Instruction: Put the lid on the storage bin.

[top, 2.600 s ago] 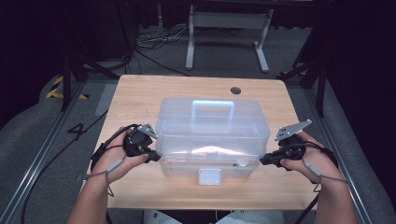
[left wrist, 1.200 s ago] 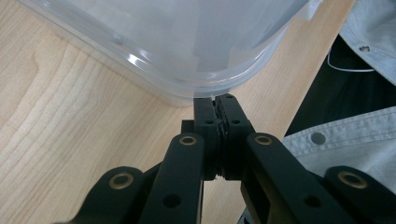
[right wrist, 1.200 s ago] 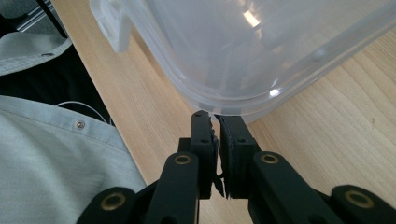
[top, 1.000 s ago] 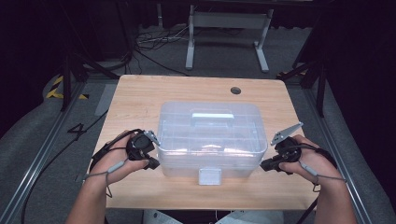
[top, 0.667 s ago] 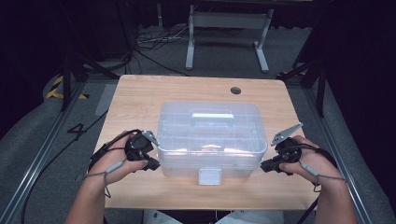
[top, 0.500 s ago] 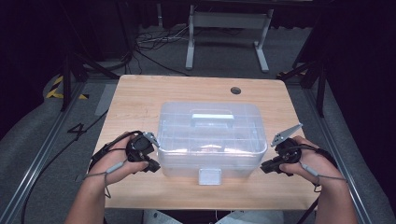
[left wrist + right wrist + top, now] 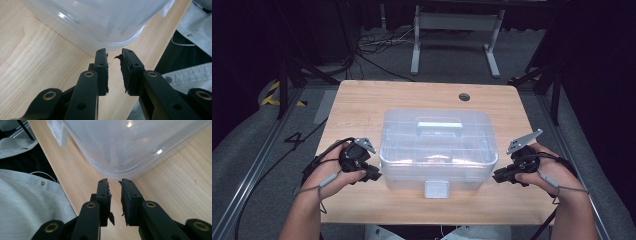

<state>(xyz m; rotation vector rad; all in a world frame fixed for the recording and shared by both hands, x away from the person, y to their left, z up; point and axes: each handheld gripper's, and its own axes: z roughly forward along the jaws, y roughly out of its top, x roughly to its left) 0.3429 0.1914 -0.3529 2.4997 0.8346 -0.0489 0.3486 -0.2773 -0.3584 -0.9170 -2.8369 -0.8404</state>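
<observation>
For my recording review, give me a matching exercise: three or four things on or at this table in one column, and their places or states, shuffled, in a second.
Things:
1. clear plastic box
2. left gripper
3. right gripper
4. white latch

Places or states:
A. on the box's near side, middle
B. jaws slightly apart at the box's right near corner
C. lid closed, handle on top, mid-table
D. jaws slightly apart at the box's left near corner

Pairs: 1-C, 2-D, 3-B, 4-A

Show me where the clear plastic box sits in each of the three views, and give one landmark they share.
High view: clear plastic box at mid-table, between the two hands.
Left gripper view: its rounded corner across the top, just past the jaw tips.
Right gripper view: its corner across the top.
Shared landmark: the white latch.
</observation>
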